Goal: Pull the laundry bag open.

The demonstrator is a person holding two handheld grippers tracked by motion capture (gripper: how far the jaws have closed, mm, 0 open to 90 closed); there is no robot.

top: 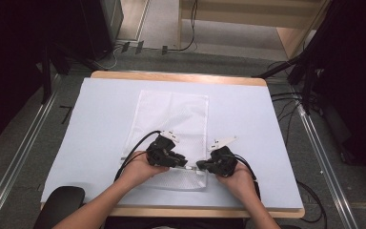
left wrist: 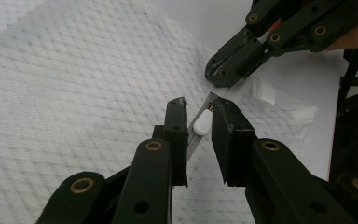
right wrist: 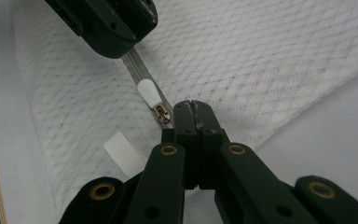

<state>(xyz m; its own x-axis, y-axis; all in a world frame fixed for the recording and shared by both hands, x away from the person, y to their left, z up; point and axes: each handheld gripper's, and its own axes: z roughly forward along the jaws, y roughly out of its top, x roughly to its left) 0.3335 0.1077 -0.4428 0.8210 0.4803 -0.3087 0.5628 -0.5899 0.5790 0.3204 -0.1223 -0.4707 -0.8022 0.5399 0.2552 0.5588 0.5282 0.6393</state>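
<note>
White mesh laundry bag (top: 171, 129) lies flat on the table (top: 248, 119), zip edge along the near side, right between my two hands. Step in hand, as I read it: working the zipper.

Right gripper (right wrist: 193, 106): jaws fully closed, pinching the bag's edge just beside the zipper slider (right wrist: 163, 113), at the corner end of the track. That's my anchor. Can't tell how much fabric is actually in the pinch.

Left gripper (left wrist: 196, 105): jaws narrow but not closed; the white pull tab (left wrist: 202, 122) sits in the gap between them, no clear contact yet.

To do this well:
- centre the tab in the left jaws before closing; it's small and slick, an off-centre pinch will likely squirt it out
- close on the tab itself, not the mesh under it
- keep the right pinch firm and low so the zipper tape (right wrist: 137, 70) stays taut
- pull straight along the tape, away from the right gripper; any sideways pull probably jams the slider or bunches the mesh

White label (right wrist: 125, 154) near the corner is clear of the track.
</note>
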